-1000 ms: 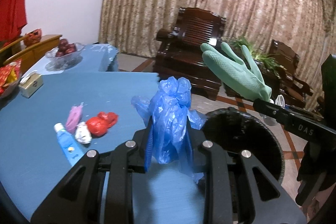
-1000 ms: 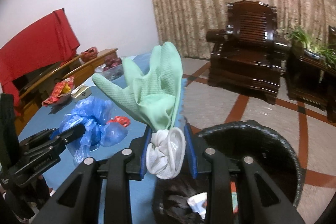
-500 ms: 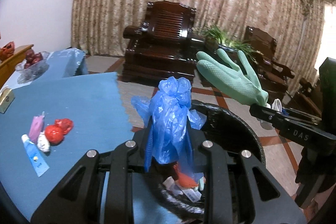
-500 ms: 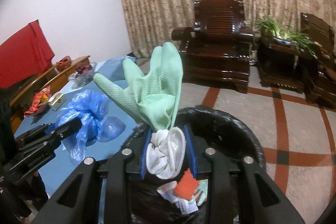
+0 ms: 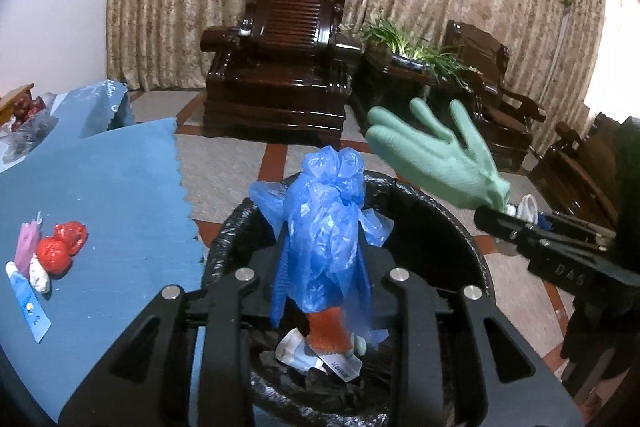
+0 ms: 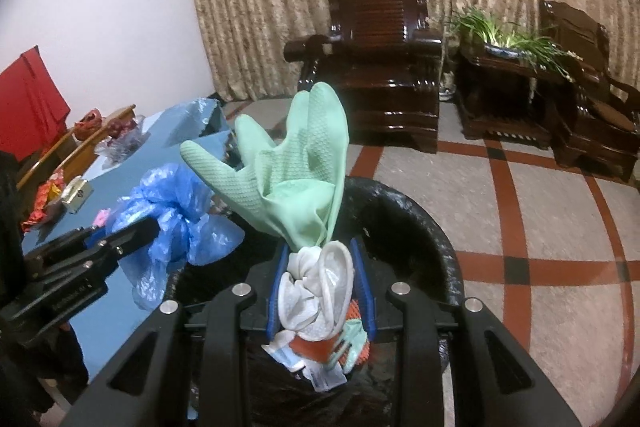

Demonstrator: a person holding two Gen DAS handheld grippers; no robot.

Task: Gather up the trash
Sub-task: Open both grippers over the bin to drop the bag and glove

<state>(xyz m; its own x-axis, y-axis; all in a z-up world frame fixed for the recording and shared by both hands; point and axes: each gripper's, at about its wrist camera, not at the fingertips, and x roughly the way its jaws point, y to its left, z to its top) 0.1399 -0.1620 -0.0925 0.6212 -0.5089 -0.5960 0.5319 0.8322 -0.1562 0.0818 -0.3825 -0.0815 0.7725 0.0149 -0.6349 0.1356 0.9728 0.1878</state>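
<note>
My left gripper [image 5: 322, 263] is shut on a crumpled blue plastic bag [image 5: 326, 227] and holds it over the black-lined trash bin [image 5: 452, 223]. My right gripper [image 6: 322, 279] is shut on a green rubber glove [image 6: 296, 179] by its white cuff, also over the bin [image 6: 424, 227]. The bin holds paper scraps and an orange wrapper [image 5: 326, 337]. In the left wrist view the glove [image 5: 436, 159] sticks up at right. In the right wrist view the blue bag [image 6: 172, 211] is at left. More trash lies on the blue table [image 5: 100, 187]: a red bag [image 5: 60, 251], a pink wrapper [image 5: 26, 247], a blue tube [image 5: 30, 301].
Dark wooden armchairs [image 5: 280, 67] and a plant stand [image 5: 404, 67] are beyond the bin on a tiled floor. A fruit bowl [image 5: 28, 119] is at the table's far end. A tissue box [image 6: 78, 195] and snack packets [image 6: 44, 205] sit at the table's left.
Both grippers have moved from over the table's edge to above the bin, each carrying its item. The bin's contents have come into view beneath them.
</note>
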